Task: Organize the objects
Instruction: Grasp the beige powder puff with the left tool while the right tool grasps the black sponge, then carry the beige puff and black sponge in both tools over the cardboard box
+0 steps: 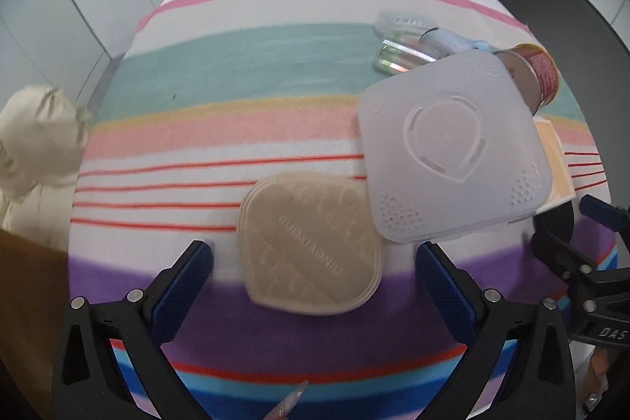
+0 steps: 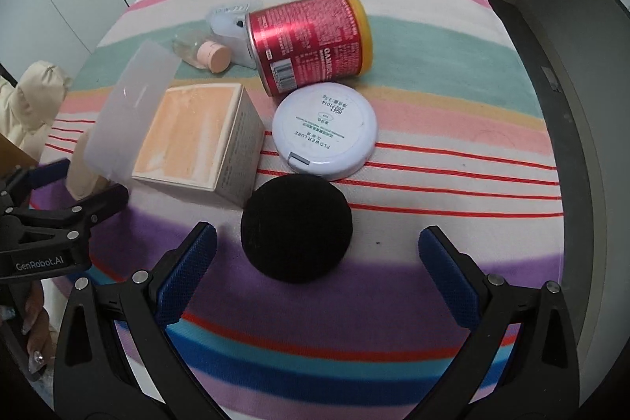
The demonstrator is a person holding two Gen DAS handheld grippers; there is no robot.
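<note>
Between open right tool point(image 2: 317, 254) fingers, black puff point(image 2: 296, 228).

The white lid point(image 1: 453, 152) covers most of the can point(image 1: 539, 73) in the left wrist view, and nearly all of the orange box point(image 1: 557, 164), just a sliver showing. The clear tubes point(image 1: 397, 56) behind are smeared, their print unreadable. The beige pad point(image 1: 311, 243) is blurred too, its embossed word hard to read. In the right wrist view the can point(image 2: 311, 42) hides part of the white item point(image 2: 228, 26) behind it; what that is, can't tell. The left gripper point(image 2: 59, 191) is cut by the frame edge, and what its fingers point(image 2: 106, 199) close on is unclear.
</note>
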